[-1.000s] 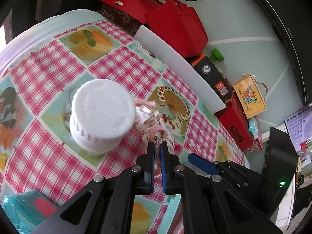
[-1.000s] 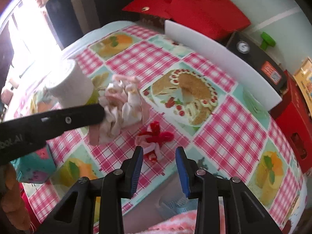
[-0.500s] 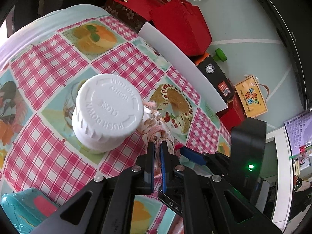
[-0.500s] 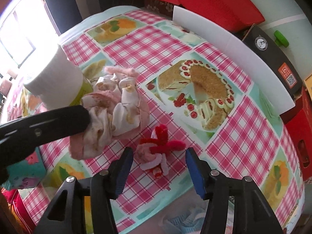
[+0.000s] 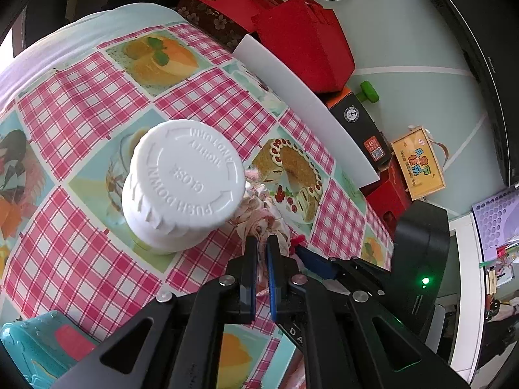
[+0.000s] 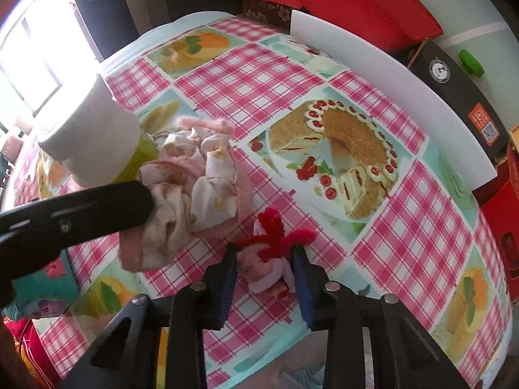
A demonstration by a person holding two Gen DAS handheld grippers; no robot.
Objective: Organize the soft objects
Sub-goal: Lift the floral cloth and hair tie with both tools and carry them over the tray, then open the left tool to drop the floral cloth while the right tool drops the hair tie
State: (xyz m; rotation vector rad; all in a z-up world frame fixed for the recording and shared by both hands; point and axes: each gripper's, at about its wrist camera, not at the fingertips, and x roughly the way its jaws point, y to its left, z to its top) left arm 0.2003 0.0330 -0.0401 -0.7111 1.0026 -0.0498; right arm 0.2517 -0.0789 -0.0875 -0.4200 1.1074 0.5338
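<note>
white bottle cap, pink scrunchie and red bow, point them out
white bottle cap (image 5: 186, 175), left wrist view, embossed top
pink scrunchie (image 6: 198, 178), right wrist view, bunched cloth middle
red bow (image 6: 275, 233), right wrist view, fuzzy red loop

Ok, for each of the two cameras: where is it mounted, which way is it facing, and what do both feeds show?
Left wrist: sits on the left gripper, angled down over the table; its own fingers are shut on the pink-and-cream scrunchie beside the white-capped bottle.
Right wrist: sits on the right gripper, pointing steeply down near the table edge; its jaws are closing around the red-and-pink hair tie.
Shared: both show the scrunchie, the bottle, the cake print on the checked tablecloth, and each other's gripper.
</note>
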